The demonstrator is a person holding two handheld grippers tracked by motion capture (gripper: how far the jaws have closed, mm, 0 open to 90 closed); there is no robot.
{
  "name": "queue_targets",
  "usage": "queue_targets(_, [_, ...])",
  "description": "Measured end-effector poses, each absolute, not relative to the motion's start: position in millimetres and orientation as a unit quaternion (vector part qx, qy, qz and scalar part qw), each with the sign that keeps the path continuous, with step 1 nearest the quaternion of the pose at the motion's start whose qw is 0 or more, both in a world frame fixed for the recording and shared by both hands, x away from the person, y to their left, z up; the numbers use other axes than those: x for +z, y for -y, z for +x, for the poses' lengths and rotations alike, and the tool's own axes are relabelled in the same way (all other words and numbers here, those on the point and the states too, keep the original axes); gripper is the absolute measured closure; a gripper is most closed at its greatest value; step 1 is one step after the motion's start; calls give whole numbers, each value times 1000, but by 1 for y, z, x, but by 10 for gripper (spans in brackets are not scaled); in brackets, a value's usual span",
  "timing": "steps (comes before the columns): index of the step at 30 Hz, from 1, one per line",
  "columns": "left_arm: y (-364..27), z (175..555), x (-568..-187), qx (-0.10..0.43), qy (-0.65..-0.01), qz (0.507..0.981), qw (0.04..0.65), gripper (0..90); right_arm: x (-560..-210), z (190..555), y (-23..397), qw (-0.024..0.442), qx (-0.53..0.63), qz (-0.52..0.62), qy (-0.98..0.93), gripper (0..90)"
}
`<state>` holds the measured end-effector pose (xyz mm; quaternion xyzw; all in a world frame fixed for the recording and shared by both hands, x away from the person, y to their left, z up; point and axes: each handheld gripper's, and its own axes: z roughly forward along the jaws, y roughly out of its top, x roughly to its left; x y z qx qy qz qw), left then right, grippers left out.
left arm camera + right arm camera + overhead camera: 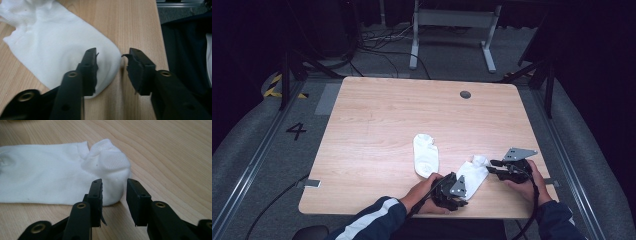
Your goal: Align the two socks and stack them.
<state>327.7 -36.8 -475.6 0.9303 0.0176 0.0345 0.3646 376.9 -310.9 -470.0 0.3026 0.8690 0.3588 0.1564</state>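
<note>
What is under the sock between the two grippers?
The sock lies flat on the bare wooden table. Whether anything lies beneath its fabric cannot be seen.

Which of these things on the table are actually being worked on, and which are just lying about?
In the job:
- near sock, lying flat between the two grippers
- left gripper, jaws apart at the sock's rounded end
- right gripper, jaws apart at its bunched end

Lying about:
- second sock, farther back on the table
- dark round hole cover
</note>
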Motion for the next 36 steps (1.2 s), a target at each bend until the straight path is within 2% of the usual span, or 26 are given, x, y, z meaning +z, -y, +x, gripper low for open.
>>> queue_targets(8, [31,332,-474,24,-16,929,368,835,-476,381,316,132,368,296,-871,595])
queue_targets(9, [31,331,-472,27,-6,930,367,835,-477,382,315,132,370,294,-871,613])
queue_targets(14, [25,333,-467,28,-5,926,376,864,-475,380,304,130,362,268,-883,861])
queue_targets(17, [21,334,-461,25,-12,920,391,867,-473,378,301,138,360,261,-885,898])
queue_targets(20, [15,337,-453,25,-17,912,409,868,-468,374,302,140,379,261,-877,851])
queue_targets(24, [4,341,-440,34,-31,902,428,869,-459,368,305,129,403,249,-871,615])
queue_targets(26, [-2,344,-434,38,-39,897,440,870,-457,364,304,126,405,231,-876,535])
queue_targets(30, [-10,349,-426,42,-47,889,454,870,-454,356,295,114,418,192,-881,504])
queue_targets(33, [-14,351,-424,41,-53,887,458,870,-457,354,282,126,413,173,-885,536])
queue_targets(36, [-16,352,-422,42,-53,884,463,871,-462,355,270,141,395,163,-893,626])
